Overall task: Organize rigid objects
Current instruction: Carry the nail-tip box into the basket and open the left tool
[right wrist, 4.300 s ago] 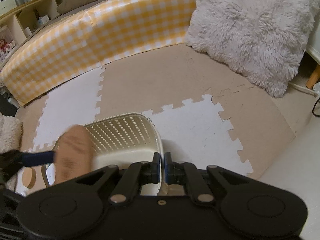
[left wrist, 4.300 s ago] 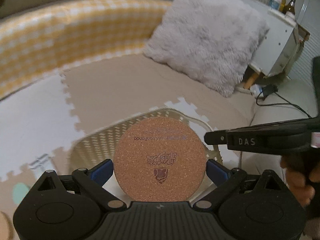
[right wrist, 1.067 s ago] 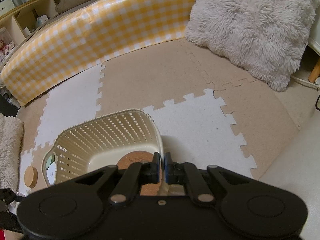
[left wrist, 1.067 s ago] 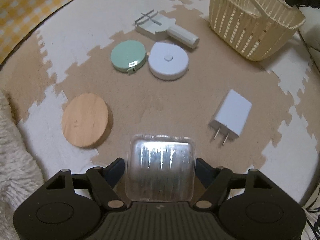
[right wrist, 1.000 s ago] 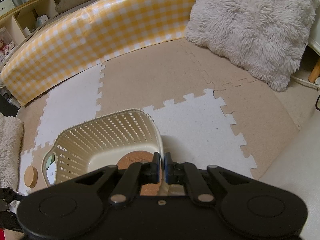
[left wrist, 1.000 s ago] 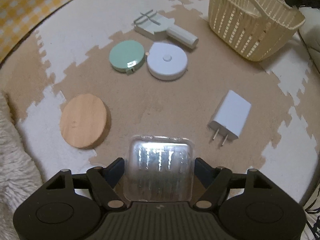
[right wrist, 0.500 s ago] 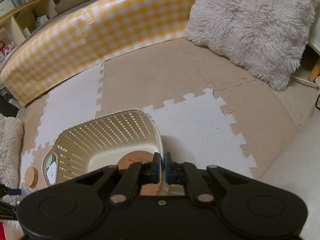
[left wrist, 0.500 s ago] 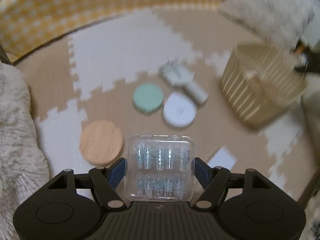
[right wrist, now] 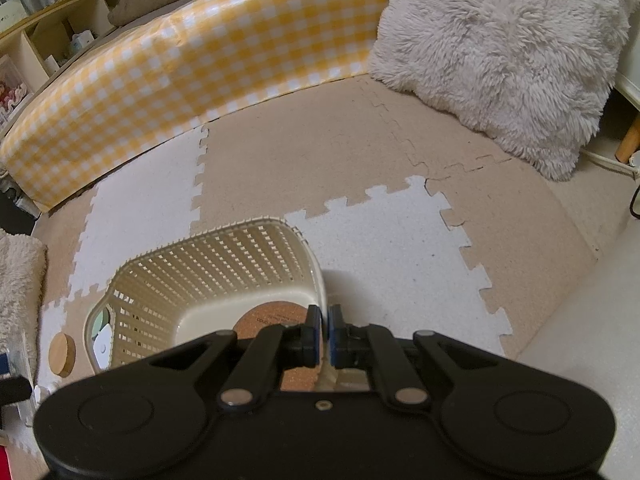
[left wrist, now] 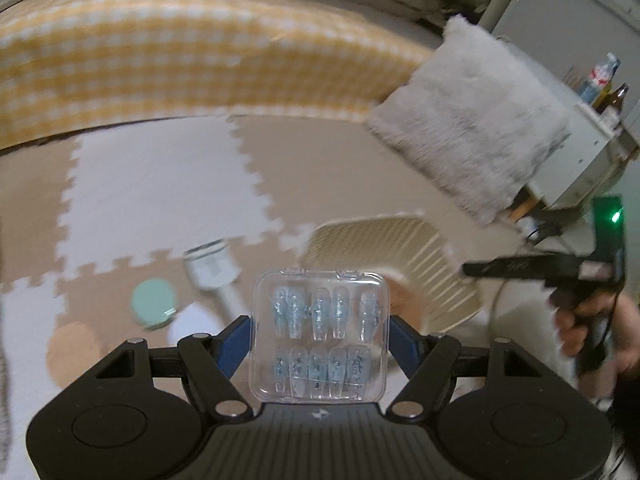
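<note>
My left gripper (left wrist: 320,330) is shut on a clear plastic case of blue press-on nails (left wrist: 320,332) and holds it in the air, to the left of and short of the cream basket (left wrist: 432,256). My right gripper (right wrist: 324,326) is shut on the basket's near rim (right wrist: 316,276). A cork coaster (right wrist: 268,318) lies inside the basket. On the mat lie a mint round case (left wrist: 154,304), a white handled tool (left wrist: 214,270) and a wooden disc (left wrist: 70,346), which also shows in the right wrist view (right wrist: 62,354).
A yellow checked bolster (right wrist: 192,68) runs along the back of the foam mat. A fluffy white cushion (right wrist: 496,44) leans at the back right. A white cabinet with bottles (left wrist: 592,128) stands at the far right. A fluffy rug (right wrist: 18,280) lies at the left.
My left gripper has lifted the nail case off the mat and swung up and right toward the basket. My right gripper has stayed on the basket rim.
</note>
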{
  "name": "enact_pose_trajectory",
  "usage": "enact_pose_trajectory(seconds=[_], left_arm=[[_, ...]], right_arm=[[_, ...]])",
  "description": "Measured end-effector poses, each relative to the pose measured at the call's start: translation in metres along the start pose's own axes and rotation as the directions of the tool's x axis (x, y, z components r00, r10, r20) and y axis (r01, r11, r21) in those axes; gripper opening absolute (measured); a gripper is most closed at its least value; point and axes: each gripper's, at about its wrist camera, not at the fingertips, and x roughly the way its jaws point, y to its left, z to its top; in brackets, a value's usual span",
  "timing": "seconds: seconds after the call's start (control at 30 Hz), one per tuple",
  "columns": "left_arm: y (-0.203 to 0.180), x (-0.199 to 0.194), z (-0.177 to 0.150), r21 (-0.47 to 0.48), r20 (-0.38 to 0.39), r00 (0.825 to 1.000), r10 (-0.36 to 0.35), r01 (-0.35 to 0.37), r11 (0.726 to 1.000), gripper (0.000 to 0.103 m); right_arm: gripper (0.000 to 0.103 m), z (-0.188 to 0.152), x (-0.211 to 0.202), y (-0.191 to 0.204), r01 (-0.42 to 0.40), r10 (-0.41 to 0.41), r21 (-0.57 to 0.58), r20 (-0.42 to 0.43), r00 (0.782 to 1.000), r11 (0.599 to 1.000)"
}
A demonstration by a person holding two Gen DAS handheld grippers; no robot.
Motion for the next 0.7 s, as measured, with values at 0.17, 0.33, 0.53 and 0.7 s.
enact_pose_trajectory(seconds=[0.17, 0.33, 0.53, 0.7], left_arm=[[-0.034, 0.025, 0.018, -0.016, -0.005, 0.999, -0.033, 0.033, 0.999, 0.073], [-0.055, 0.061, 0.029, -0.105, -0.047, 0.997, -0.057, 0.052, 0.993, 0.073], [-0.073, 0.096, 0.030, -0.173, -0.086, 0.994, -0.066, 0.050, 0.984, 0.073], [-0.077, 0.122, 0.022, -0.257, -0.111, 0.990, -0.083, 0.052, 0.965, 0.073]], right_arm=[[0.005, 0.000, 0.000, 0.000, -0.001, 0.001, 0.004, 0.000, 1.000, 1.000], [0.005, 0.000, 0.000, 0.000, -0.001, 0.001, 0.005, 0.001, 1.000, 1.000], [0.005, 0.000, 0.001, -0.001, -0.010, 0.010, 0.020, 0.002, 1.000, 1.000], [0.005, -0.001, 0.001, -0.007, -0.031, 0.031, 0.051, -0.002, 1.000, 0.998]])
